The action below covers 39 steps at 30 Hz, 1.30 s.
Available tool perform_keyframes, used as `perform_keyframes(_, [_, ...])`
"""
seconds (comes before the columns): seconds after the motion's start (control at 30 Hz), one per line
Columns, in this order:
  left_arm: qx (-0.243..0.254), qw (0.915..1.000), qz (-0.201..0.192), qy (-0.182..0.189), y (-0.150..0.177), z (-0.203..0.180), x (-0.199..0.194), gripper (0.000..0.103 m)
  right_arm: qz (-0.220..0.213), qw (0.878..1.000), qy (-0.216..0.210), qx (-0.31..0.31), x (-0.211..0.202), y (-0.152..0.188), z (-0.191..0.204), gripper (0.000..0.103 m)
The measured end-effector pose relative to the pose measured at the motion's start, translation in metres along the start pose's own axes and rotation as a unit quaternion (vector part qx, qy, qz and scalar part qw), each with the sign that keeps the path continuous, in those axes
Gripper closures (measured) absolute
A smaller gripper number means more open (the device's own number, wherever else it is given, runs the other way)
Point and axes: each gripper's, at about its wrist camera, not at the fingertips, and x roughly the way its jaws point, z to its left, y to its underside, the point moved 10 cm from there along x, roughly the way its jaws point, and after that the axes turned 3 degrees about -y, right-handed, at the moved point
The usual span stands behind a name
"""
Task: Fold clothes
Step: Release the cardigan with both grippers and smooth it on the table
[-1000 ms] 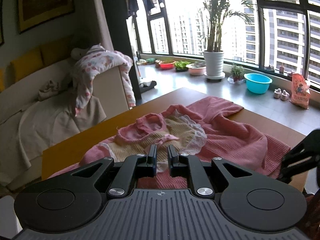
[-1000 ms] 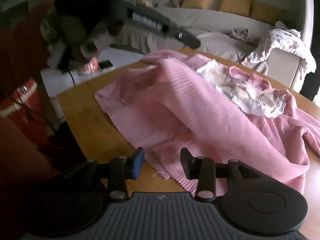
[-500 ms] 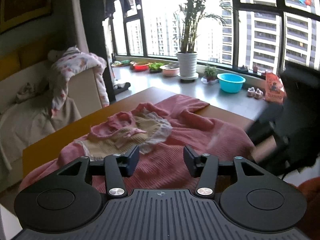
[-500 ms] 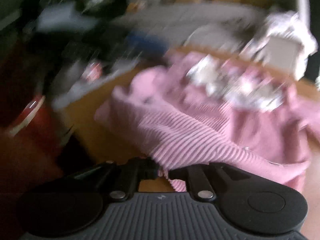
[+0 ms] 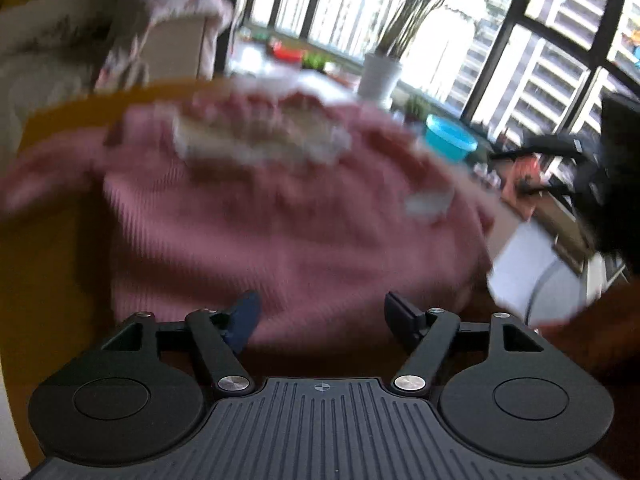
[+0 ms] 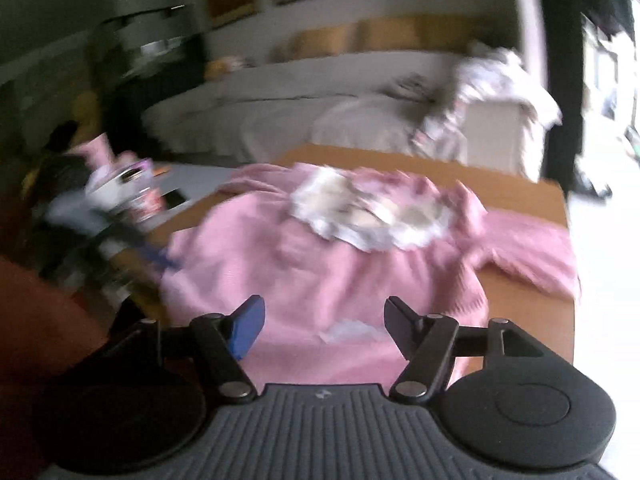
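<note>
On the wooden desk (image 6: 520,196) lies the pink ribbed garment (image 6: 320,272), spread wide and front-up, with its pale frilled collar panel (image 6: 368,216) facing the ceiling and one sleeve (image 6: 532,244) trailing off toward the desk's far edge. Both views are smeared with motion blur, so fine creases are hard to call. Left gripper (image 5: 320,316) hovers over the near hem, fingers spread well apart with nothing between them. Right gripper (image 6: 320,320) shows the same: fingers wide apart and holding nothing, poised above the hem where a small white tag (image 6: 348,330) peeks out. Spread flat like this, the cloth offers clear edges to pinch, which is likely why both tools sit low at the hem side. Whether it is laid out ready for a fold, or just released after smoothing, this view alone cannot settle. Behind, a sofa (image 6: 280,112) carries another floral garment (image 6: 492,92).
</note>
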Motion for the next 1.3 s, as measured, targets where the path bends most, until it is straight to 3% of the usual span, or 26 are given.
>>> perform_keyframes(0.13, [-0.012, 0.9996, 0.026, 0.001, 0.03, 0.001, -0.007, 0.017, 0.038, 0.998, 0.025, 0.043, 0.029, 0.028, -0.022, 0.036])
perform_keyframes(0.2, [-0.013, 0.9994, 0.032, -0.006, 0.037, 0.003, -0.013, 0.017, 0.075, 0.995, 0.055, 0.029, 0.031, 0.051, -0.028, 0.037])
perform_keyframes(0.33, [-0.031, 0.9974, 0.039, -0.052, 0.051, 0.024, -0.033, 0.015, 0.091, 0.988, 0.119, -0.036, 0.011, 0.072, -0.03, 0.037])
perform_keyframes(0.43, [-0.049, 0.9943, 0.03, -0.09, 0.053, 0.042, -0.051, 0.015, 0.082, 0.986, 0.145, -0.027, -0.008, 0.076, -0.037, 0.038])
perform_keyframes(0.5, [-0.034, 0.9922, 0.026, -0.117, 0.052, 0.045, -0.054, 0.017, 0.081, 0.984, 0.153, -0.047, -0.012, 0.077, -0.033, 0.039])
perform_keyframes(0.63, [0.015, 0.9841, 0.024, -0.175, 0.05, 0.048, -0.051, 0.035, 0.088, 0.978, 0.165, -0.095, -0.012, 0.08, -0.023, 0.047])
perform_keyframes(0.77, [0.053, 0.9745, 0.019, -0.217, 0.048, 0.051, -0.046, 0.039, 0.079, 0.969, 0.186, -0.145, -0.002, 0.076, -0.017, 0.054])
perform_keyframes(0.83, [0.064, 0.9732, 0.006, -0.221, 0.041, 0.05, -0.04, 0.04, 0.067, 0.965, 0.199, -0.157, 0.004, 0.071, -0.017, 0.069])
perform_keyframes(0.87, [0.071, 0.9723, 0.0, -0.223, 0.036, 0.049, -0.036, 0.045, 0.063, 0.964, 0.204, -0.158, 0.006, 0.068, -0.018, 0.088])
perform_keyframes(0.9, [0.077, 0.9714, -0.006, -0.225, 0.032, 0.048, -0.032, 0.049, 0.057, 0.964, 0.209, -0.153, 0.005, 0.064, -0.021, 0.1])
perform_keyframes(0.97, [0.093, 0.9677, -0.012, -0.234, 0.024, 0.046, -0.025, 0.077, 0.045, 0.964, 0.219, -0.143, 0.003, 0.056, -0.026, 0.101])
perform_keyframes(1.0, [0.103, 0.9653, -0.013, -0.24, 0.021, 0.045, -0.022, 0.086, 0.038, 0.964, 0.224, -0.136, 0.001, 0.052, -0.029, 0.101])
perform_keyframes(1.1, [0.109, 0.9589, -0.03, -0.26, 0.011, 0.046, -0.033, 0.088, 0.011, 0.966, 0.239, -0.096, -0.024, 0.04, -0.045, 0.101])
perform_keyframes(1.17, [0.087, 0.9576, -0.049, -0.27, 0.007, 0.051, -0.052, 0.088, 0.009, 0.964, 0.253, -0.081, -0.036, 0.043, -0.054, 0.101])
perform_keyframes(1.3, [0.024, 0.9534, -0.065, -0.294, 0.02, 0.07, -0.092, 0.088, 0.051, 0.965, 0.248, -0.062, -0.04, 0.071, -0.062, 0.099])
